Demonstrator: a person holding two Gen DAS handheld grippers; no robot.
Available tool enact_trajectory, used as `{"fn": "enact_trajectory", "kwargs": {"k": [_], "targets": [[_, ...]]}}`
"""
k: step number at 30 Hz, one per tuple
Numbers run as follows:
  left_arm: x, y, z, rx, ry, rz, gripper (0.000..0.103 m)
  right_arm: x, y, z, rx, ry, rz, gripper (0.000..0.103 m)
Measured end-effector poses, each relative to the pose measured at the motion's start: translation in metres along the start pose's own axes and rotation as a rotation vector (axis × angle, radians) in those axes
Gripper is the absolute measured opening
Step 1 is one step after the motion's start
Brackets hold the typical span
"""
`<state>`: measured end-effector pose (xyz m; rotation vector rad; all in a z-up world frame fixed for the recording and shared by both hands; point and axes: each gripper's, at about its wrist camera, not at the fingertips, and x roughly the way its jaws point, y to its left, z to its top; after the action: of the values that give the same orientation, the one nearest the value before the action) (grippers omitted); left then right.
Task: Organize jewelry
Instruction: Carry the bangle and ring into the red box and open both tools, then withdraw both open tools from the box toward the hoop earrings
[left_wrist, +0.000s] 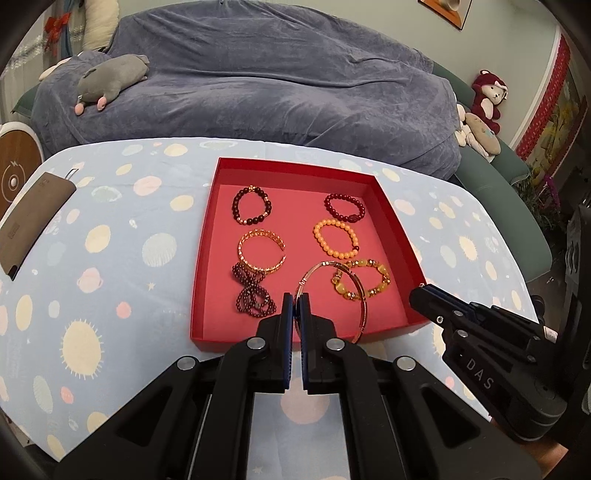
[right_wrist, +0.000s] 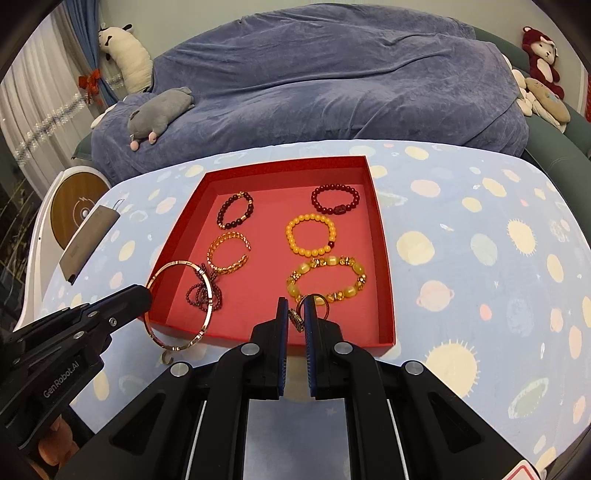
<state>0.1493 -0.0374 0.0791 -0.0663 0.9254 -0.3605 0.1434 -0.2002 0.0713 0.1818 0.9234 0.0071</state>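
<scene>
A red tray (left_wrist: 295, 168) (right_wrist: 384, 258) on the table holds several bracelets: dark bead, dark red bead, orange bead (left_wrist: 335, 238) (right_wrist: 311, 235), gold cuff (left_wrist: 262, 251), yellow stone (right_wrist: 327, 278) and a dark red bead strand (left_wrist: 253, 295). My left gripper (left_wrist: 296, 301) (right_wrist: 146, 295) is shut on a thin rose-gold bangle (left_wrist: 364, 306) (right_wrist: 208, 299), held over the tray's near edge. My right gripper (right_wrist: 296, 306) (left_wrist: 421, 291) is shut on a small gold ring with a charm (right_wrist: 296, 319), above the tray's near right part.
The table wears a light blue cloth with planets (left_wrist: 110, 258). A grey case (left_wrist: 33, 218) (right_wrist: 86, 240) lies at its left edge. A blue-covered sofa (left_wrist: 277, 81) with plush toys stands behind. A round white-rimmed wooden stool (right_wrist: 74, 206) is at the left.
</scene>
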Motion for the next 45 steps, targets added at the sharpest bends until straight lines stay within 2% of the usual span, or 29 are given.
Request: {"fn": "enact_trajectory", "kwargs": {"k": [7, 14, 15, 16, 18, 19, 21, 35, 45], "targets": [[0.036, 0.003, 0.008, -0.002, 0.039, 0.01, 0.003, 0.035, -0.006, 0.004, 0.01, 0.044, -0.006, 0.008], [0.059, 0.007, 0.004, -0.013, 0.075, 0.009, 0.006, 0.051, -0.01, -0.004, 0.007, 0.069, -0.015, 0.009], [0.06, 0.008, 0.003, -0.017, 0.074, 0.014, 0.007, 0.051, -0.01, -0.005, 0.005, 0.063, -0.025, 0.014], [0.061, 0.008, 0.002, -0.02, 0.075, 0.009, 0.008, 0.05, -0.01, -0.005, 0.002, 0.058, -0.03, 0.02], [0.061, 0.008, 0.0, -0.023, 0.075, 0.013, 0.025, 0.047, -0.01, -0.006, 0.003, 0.043, -0.037, 0.03], [0.06, 0.008, -0.001, -0.024, 0.067, 0.019, 0.03, 0.046, -0.011, -0.007, 0.003, 0.039, -0.036, 0.034], [0.057, 0.008, -0.004, -0.023, 0.051, 0.025, 0.035, 0.044, -0.011, -0.008, 0.001, 0.035, -0.038, 0.034], [0.032, 0.013, -0.02, -0.037, 0.039, 0.044, 0.035, 0.018, -0.021, -0.021, 0.034, 0.025, -0.047, 0.034], [0.006, 0.023, -0.043, -0.057, 0.045, 0.06, 0.036, -0.003, -0.027, -0.046, 0.057, 0.035, -0.062, 0.034]]}}
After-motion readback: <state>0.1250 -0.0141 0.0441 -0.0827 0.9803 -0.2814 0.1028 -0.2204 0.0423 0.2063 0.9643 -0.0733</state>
